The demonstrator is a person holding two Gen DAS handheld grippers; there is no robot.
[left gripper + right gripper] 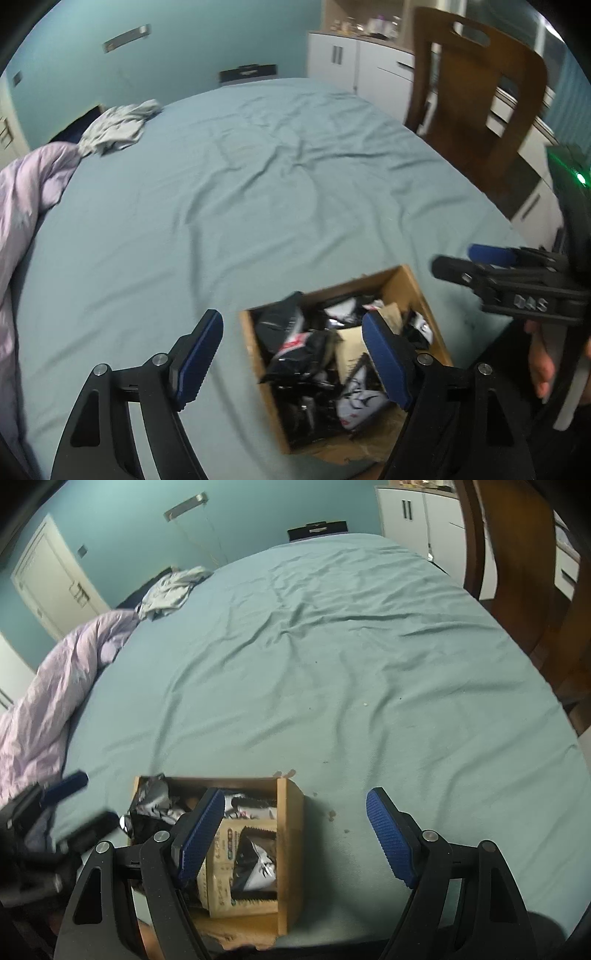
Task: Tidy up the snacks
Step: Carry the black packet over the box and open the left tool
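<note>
Fingers [384,354] of the left gripper [291,356] spread wide, empty, directly over the cardboard box [406,280] of snack packets [295,343] on the bed [258,184]. Right gripper [295,834] also agape, empty, box toward its left finger. Left hand looks nearer.

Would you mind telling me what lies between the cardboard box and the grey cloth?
Only bare, wrinkled sheet separates the cardboard box from the grey cloth, clearest in the right wrist view.
</note>
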